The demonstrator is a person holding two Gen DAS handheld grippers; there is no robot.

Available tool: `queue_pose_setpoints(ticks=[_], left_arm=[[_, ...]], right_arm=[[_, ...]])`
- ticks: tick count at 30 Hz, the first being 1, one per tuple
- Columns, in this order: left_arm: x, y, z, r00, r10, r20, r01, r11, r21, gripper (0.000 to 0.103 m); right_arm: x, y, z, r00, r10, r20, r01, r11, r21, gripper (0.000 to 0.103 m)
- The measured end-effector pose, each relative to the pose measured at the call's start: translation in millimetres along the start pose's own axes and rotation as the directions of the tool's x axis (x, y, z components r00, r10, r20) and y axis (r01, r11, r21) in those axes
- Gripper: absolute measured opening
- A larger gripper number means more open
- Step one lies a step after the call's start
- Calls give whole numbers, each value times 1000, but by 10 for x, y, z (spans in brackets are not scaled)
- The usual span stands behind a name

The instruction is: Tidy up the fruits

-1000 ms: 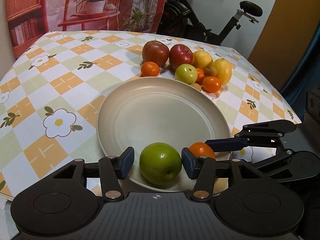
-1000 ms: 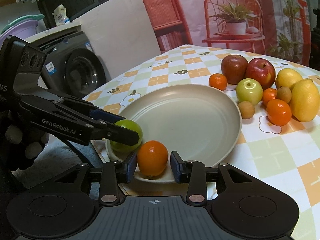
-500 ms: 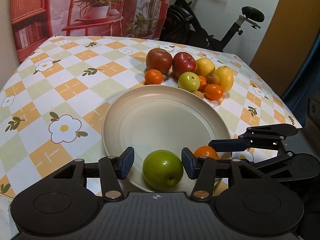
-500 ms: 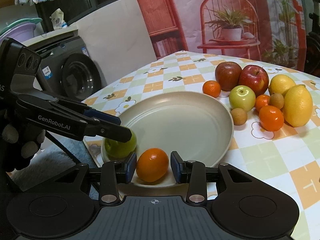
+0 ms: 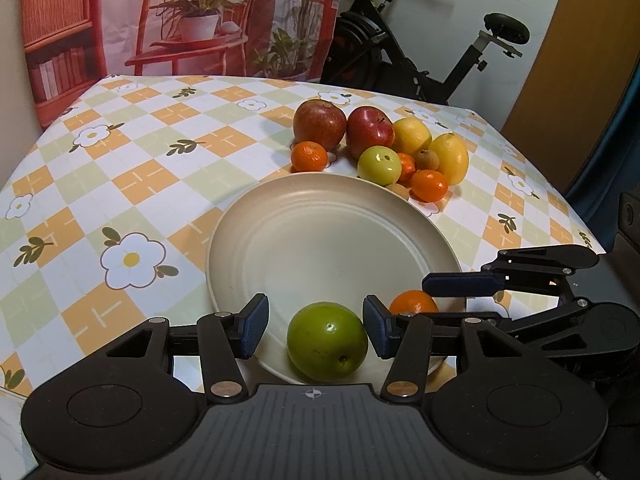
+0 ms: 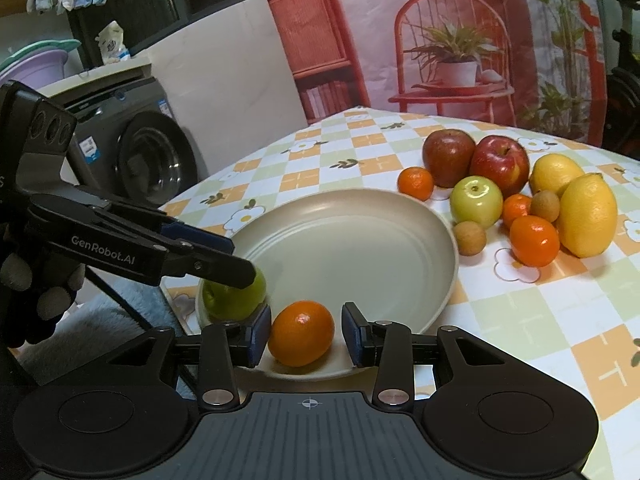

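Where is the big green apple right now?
The green apple sits on the plate's near rim, between the open left claw's fingers, beside the orange.

A green apple [image 5: 327, 342] and an orange [image 6: 301, 333] rest on the beige plate's [image 5: 332, 240] near rim; other fruits [image 5: 384, 152] cluster beyond it.

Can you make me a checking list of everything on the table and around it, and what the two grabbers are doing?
Surface: table with a checked flower cloth.
Job's things: green apple and orange lying on the plate; pile of fruit beside the plate.
Clutter: nothing seen.
Grippers: left gripper open, gap beside the apple; right gripper open, fingers apart from the orange.
Cables: nothing seen.
Surroundings: exercise bike, washing machine, printed backdrop.
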State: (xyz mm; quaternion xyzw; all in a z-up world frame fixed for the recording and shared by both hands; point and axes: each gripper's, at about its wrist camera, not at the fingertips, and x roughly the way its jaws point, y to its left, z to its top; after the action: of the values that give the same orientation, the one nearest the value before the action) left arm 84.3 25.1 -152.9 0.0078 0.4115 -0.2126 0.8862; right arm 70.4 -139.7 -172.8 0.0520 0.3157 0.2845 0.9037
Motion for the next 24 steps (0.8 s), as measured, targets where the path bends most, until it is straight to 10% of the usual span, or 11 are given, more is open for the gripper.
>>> queue_pose_setpoints(ticks=[24], left_arm=[[143,-82,720,974,108,202,-111,994,4,55]], right_arm=[[-175,-935,195,927,-341,157,324,938,123,36]])
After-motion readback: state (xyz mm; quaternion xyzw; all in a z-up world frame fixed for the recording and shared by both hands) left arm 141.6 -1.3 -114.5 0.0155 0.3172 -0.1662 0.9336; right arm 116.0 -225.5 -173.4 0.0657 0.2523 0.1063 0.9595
